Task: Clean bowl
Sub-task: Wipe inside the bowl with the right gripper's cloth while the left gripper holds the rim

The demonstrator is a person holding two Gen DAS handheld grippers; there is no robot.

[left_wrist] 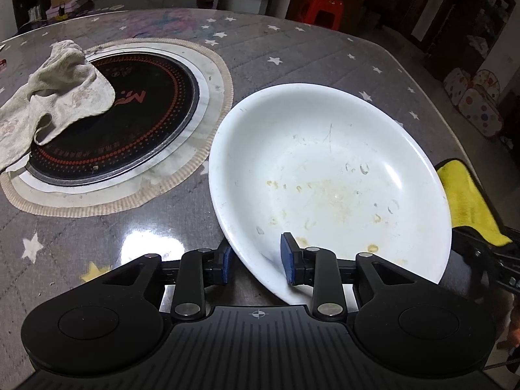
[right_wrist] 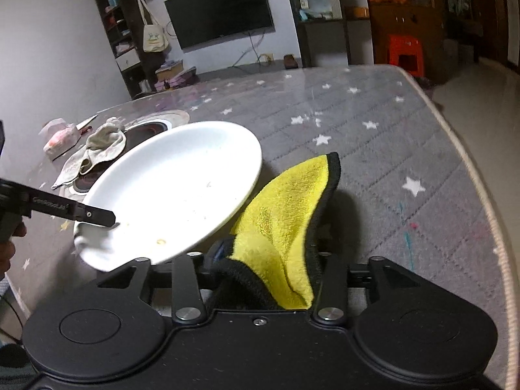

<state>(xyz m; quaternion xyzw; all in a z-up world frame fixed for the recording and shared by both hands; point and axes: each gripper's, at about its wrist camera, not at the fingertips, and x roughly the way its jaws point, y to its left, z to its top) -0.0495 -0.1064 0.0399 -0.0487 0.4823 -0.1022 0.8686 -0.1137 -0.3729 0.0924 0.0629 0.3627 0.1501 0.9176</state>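
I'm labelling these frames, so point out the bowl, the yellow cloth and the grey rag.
bowl [left_wrist: 328, 175], left wrist view, stained inner floor.
yellow cloth [right_wrist: 286, 214], right wrist view, middle of its face.
grey rag [left_wrist: 61, 94], left wrist view, central fold.

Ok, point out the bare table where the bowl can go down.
Free: starred table beyond the yellow cloth, out to its far and right edges. Crowded: left of the bowl, where the round cooktop and beige rag sit.
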